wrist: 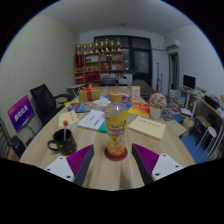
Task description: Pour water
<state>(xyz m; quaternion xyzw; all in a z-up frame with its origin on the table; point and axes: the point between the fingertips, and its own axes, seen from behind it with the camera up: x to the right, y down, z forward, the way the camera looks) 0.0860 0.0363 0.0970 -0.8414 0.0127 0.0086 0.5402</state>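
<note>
A clear bottle (pixel 117 124) with a yellow label and a pink base stands upright on the pale wooden table (pixel 105 175), just ahead of my fingers and between their lines. My gripper (pixel 114 160) is open, its two purple pads (pixel 80 159) spread wide at either side, not touching the bottle. A dark mug (pixel 62 142) stands on the table to the left of the bottle.
Beyond the bottle the table holds papers, a book (pixel 147 127), a round pink and white object (pixel 157 100) and other small items. Black office chairs (pixel 44 100) stand at the left. A shelf with trophies (pixel 99 58) stands at the far wall.
</note>
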